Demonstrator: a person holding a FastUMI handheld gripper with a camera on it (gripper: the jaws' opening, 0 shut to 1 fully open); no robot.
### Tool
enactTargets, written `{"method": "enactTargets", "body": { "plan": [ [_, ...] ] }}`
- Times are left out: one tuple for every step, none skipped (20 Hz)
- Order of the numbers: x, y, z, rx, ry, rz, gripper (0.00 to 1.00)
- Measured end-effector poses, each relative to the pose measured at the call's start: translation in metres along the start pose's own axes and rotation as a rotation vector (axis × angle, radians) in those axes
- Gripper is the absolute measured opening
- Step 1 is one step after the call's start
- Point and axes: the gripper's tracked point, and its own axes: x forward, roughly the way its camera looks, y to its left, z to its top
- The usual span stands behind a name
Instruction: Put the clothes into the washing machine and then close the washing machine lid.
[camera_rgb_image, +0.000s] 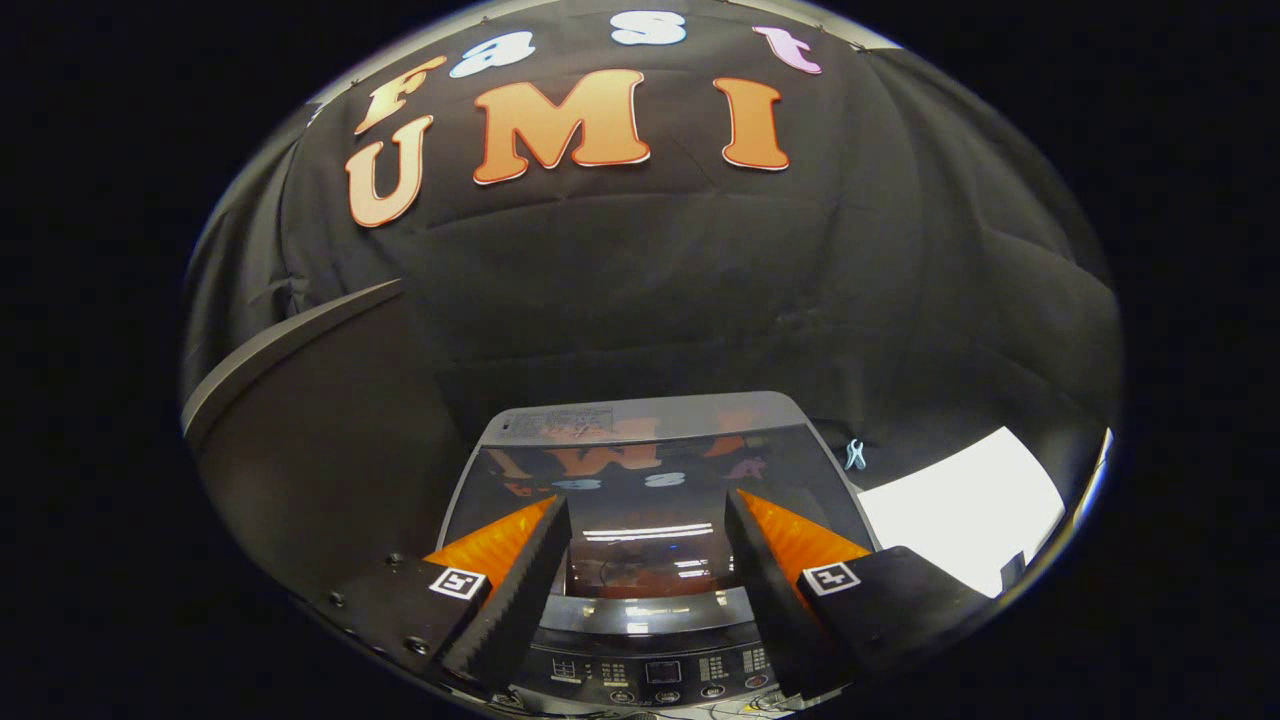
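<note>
Both claw (648, 525) fingers spread above washing machine lid (650, 480).

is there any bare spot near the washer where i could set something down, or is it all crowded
The washing machine has its glossy lid shut and bare, a flat patch just ahead of the open, empty gripper. Right of the machine lies a bare white surface, beside a small clip. The left is tighter: a dark panel stands close.
</note>
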Motion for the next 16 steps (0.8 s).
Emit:
{"method": "enactTargets", "body": {
  "plan": [
    [0.0, -0.001, 0.001, 0.0, 0.0, -0.004, 0.99],
    [0.0, -0.002, 0.001, 0.0, -0.001, -0.006, 0.99],
    [-0.001, -0.002, 0.001, 0.0, -0.001, -0.006, 0.99],
    [-0.002, -0.001, 0.004, 0.003, -0.003, -0.006, 0.99],
    [-0.003, 0.0, 0.005, 0.003, -0.005, -0.004, 0.99],
    [-0.004, 0.001, 0.007, 0.003, -0.006, -0.003, 0.99],
    [-0.008, 0.002, 0.01, 0.002, -0.012, -0.001, 0.99],
    [-0.013, 0.004, 0.015, 0.001, -0.023, 0.004, 0.99],
    [-0.019, 0.007, 0.022, 0.0, -0.037, 0.008, 0.99],
    [-0.026, 0.01, 0.031, -0.002, -0.055, 0.012, 0.99],
    [-0.035, 0.012, 0.041, -0.005, -0.079, 0.015, 0.99],
    [-0.044, 0.014, 0.053, -0.008, -0.105, 0.016, 0.99],
    [-0.053, 0.016, 0.065, -0.01, -0.127, 0.021, 0.99],
    [-0.063, 0.019, 0.076, -0.011, -0.15, 0.024, 0.99],
    [-0.073, 0.023, 0.088, -0.01, -0.171, 0.029, 0.99],
    [-0.083, 0.027, 0.099, -0.009, -0.194, 0.036, 0.99]
  ]
}}
